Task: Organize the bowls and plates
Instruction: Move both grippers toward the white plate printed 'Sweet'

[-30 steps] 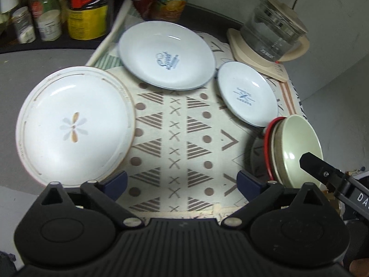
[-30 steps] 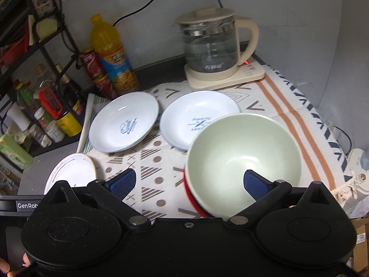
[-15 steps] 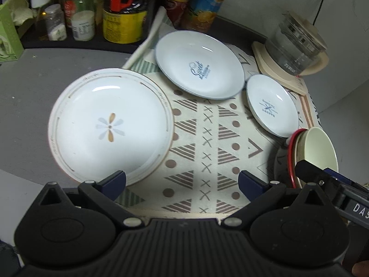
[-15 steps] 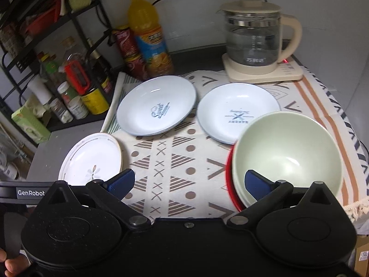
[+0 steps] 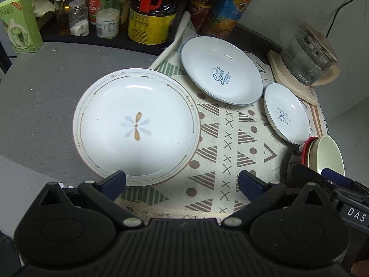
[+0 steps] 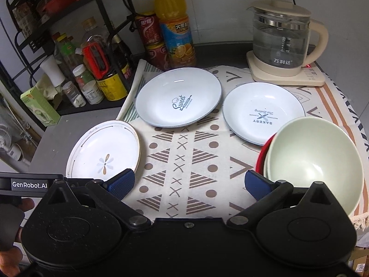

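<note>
Both grippers open, nothing held. Left gripper sits low-centre in the left wrist view, over the patterned cloth; its left pad overlaps the near rim of the flower plate, contact can't be told. That plate lies centre-left, partly on the grey table, partly on the cloth. The "Sweet" plate is upper centre; the smaller "Bakery" plate is to the right, just beside it. Stacked bowls, pale green bowl on top w/ a red rim under it, are at the right edge.

Right gripper is bottom centre in the right wrist view, above the cloth btwn the flower plate, lower left, and the bowl stack, lower right. Its right pad is just beside the stack's red edge. Glass kettle on its base upper right; orange juice bottle and cans top centre.
</note>
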Demonstrator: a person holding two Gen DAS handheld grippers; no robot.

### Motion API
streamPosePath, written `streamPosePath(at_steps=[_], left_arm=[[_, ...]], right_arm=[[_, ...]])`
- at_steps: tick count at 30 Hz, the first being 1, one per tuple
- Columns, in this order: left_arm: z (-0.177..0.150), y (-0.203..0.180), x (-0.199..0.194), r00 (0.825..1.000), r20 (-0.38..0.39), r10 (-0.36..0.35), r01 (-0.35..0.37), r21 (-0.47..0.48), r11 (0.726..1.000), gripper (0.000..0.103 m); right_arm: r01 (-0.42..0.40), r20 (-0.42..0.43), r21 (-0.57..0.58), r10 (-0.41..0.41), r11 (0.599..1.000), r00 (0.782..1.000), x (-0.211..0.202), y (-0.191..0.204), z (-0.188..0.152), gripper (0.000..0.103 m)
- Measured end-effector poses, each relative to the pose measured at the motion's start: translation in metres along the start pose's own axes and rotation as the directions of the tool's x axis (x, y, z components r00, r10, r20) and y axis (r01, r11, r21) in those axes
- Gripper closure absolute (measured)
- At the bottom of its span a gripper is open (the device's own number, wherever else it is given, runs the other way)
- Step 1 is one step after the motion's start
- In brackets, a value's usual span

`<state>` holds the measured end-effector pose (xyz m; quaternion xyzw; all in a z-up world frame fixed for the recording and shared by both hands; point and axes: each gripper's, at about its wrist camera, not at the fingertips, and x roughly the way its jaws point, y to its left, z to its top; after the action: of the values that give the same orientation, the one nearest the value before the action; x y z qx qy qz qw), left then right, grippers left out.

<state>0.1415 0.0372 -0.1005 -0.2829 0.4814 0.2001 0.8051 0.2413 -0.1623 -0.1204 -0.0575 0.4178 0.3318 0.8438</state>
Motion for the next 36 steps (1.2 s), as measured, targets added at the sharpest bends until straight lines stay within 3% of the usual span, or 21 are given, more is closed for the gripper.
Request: streamPosePath(at_steps=[10,20,27,36], left_arm=[[0.015,0.004,0.007,1.000,-0.007,-0.015,0.014,-0.044,0.999,0.001],[0.049,-0.004,0.017,1.000,0.005,0.020,-0.020,-0.075,0.997,0.001],[0.078,-0.008,0.032,0.999,0.007,0.051,-0.049,-0.137,0.989,0.001],[0.111,-0.011,0.056,0.999,0.029,0.032,-0.025,-0.200,0.979,0.003]], right_arm=[[-0.014,-0.025,-0.046,0.013,0.999,1.000,0.008,0.004,0.016,0.000],[-0.029,-0.023,-0.064,0.028,0.998,0.999,0.030,-0.006,0.059,0.000],[-0.019,-0.019,-0.049,0.018,0.999,1.000,0.050,-0.021,0.088,0.001],[-0.025,-0.031,-0.001,0.025,1.000,0.999,0.080,-0.041,0.123,0.007]])
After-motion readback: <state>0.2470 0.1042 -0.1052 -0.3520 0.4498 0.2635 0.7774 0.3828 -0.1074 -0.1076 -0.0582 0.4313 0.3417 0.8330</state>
